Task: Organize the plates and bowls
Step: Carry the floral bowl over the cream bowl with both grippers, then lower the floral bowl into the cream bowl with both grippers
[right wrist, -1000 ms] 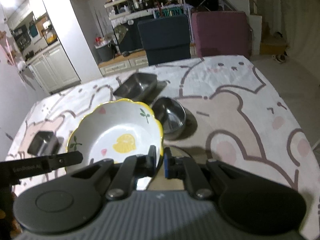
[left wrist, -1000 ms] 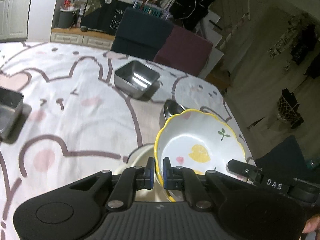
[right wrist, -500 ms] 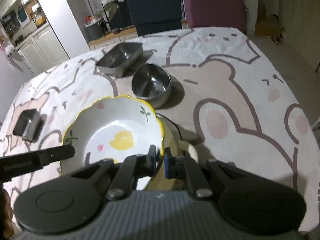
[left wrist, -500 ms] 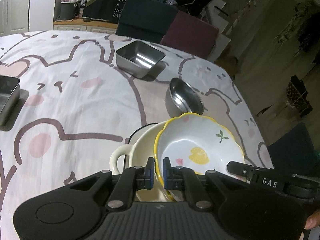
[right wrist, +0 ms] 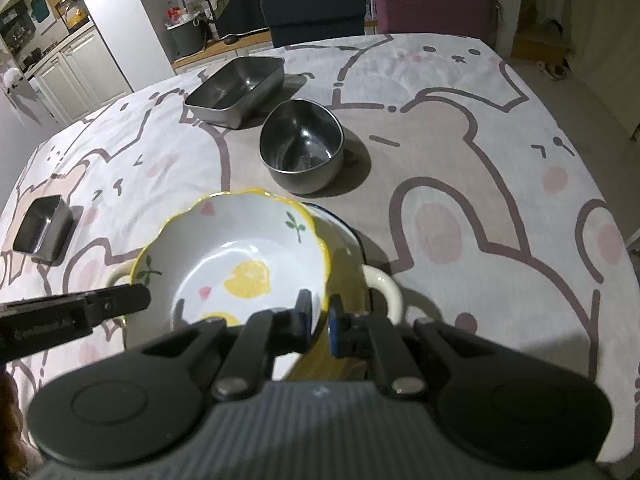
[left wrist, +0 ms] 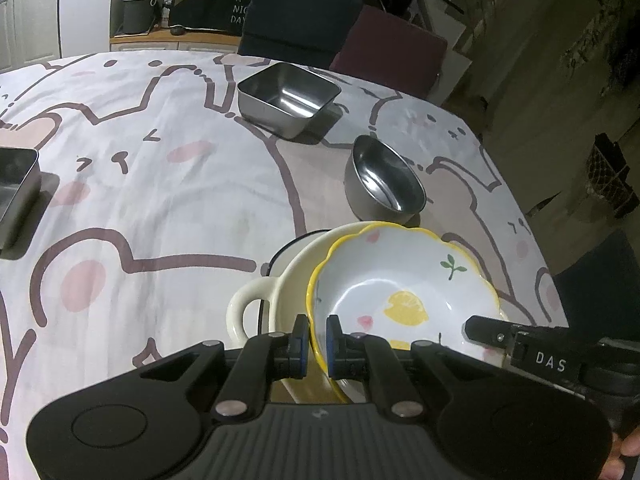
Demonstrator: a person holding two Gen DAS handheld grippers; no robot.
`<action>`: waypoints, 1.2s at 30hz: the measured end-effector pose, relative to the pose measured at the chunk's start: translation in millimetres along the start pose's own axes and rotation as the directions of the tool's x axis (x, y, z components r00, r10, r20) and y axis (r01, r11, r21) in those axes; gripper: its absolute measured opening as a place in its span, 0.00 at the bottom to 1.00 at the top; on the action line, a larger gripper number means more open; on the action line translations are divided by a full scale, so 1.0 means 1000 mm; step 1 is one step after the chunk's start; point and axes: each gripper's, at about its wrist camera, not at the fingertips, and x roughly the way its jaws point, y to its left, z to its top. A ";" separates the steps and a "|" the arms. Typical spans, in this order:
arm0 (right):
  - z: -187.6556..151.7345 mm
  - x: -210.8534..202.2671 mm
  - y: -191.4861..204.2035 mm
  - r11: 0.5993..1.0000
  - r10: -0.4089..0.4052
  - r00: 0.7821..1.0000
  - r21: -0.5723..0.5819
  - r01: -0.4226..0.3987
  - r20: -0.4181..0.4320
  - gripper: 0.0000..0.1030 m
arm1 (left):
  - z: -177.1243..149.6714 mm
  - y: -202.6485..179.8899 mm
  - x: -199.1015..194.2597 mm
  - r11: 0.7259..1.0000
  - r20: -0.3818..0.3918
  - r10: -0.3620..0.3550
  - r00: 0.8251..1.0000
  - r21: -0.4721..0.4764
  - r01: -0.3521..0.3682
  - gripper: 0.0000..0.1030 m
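1. The table (left wrist: 168,184), draped in a white cloth with pink-cheeked cartoon animals, fills the room's middle.
2. A cream two-handled pot (left wrist: 256,304) stands near the table's edge.
3. The yellow-rimmed bowl (left wrist: 400,284) with a lemon print sits tilted in the pot's mouth.
4. A square steel dish (left wrist: 288,96) stands far back; a round steel bowl (left wrist: 380,184) sits between it and the pot.
5. A small steel container (right wrist: 42,230) stands well apart, off to the left.
6. The left gripper (left wrist: 317,344) pinches the bowl's rim on one side.
7. The right gripper (right wrist: 320,316) pinches the opposite rim.
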 end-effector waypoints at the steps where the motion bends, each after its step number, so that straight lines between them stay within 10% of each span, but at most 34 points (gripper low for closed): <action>1: 0.000 0.000 0.000 1.000 -0.001 1.000 -0.002 0.001 -0.002 0.10 | 0.000 0.000 0.000 1.000 -0.002 0.002 1.000 0.001 -0.002 0.08; 36: 0.006 0.019 0.002 1.000 -0.011 0.998 -0.012 0.010 -0.065 0.10 | -0.002 0.001 0.003 1.000 -0.026 0.021 0.999 0.015 -0.021 0.09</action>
